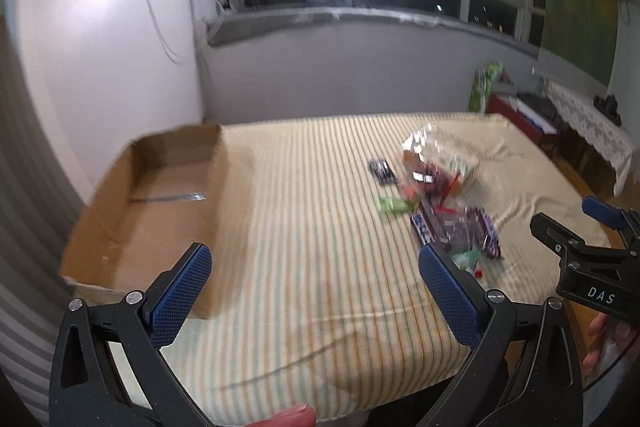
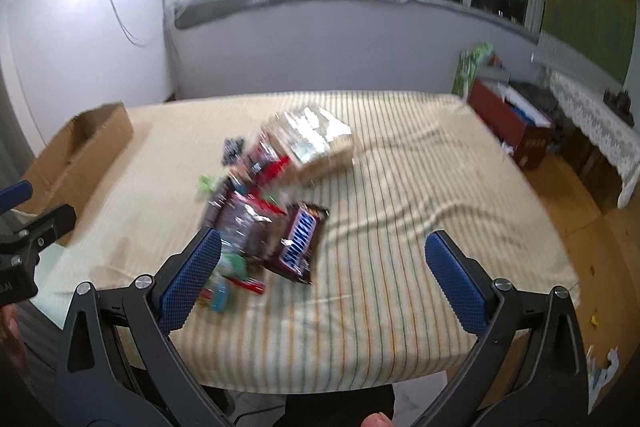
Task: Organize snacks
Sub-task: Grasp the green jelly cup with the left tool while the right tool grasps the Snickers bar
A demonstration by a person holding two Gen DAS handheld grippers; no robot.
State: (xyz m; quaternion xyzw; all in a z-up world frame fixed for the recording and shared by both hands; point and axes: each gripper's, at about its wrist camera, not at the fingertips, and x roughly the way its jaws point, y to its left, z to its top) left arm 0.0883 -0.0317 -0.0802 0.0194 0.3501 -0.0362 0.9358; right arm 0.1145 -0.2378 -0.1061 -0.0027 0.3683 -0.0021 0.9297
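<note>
I'm seeing open striped cloth (image 1: 304,211) lying between the cardboard box (image 1: 160,195) at left and the snack pile (image 2: 264,211). Box walls are blocking low entry from the side; its top is standing open. Right of the pile, cloth (image 2: 420,195) is lying bare.

The worktop cloth (image 2: 400,247) is cream with thin green and orange stripes. The box (image 1: 132,219) is plain brown cardboard. The chocolate bar (image 2: 300,243) is dark brown with blue and white lettering. A small wrapper (image 1: 394,205) is green. The fingers (image 1: 180,295) carry blue cross-hatched pads on black frames.
</note>
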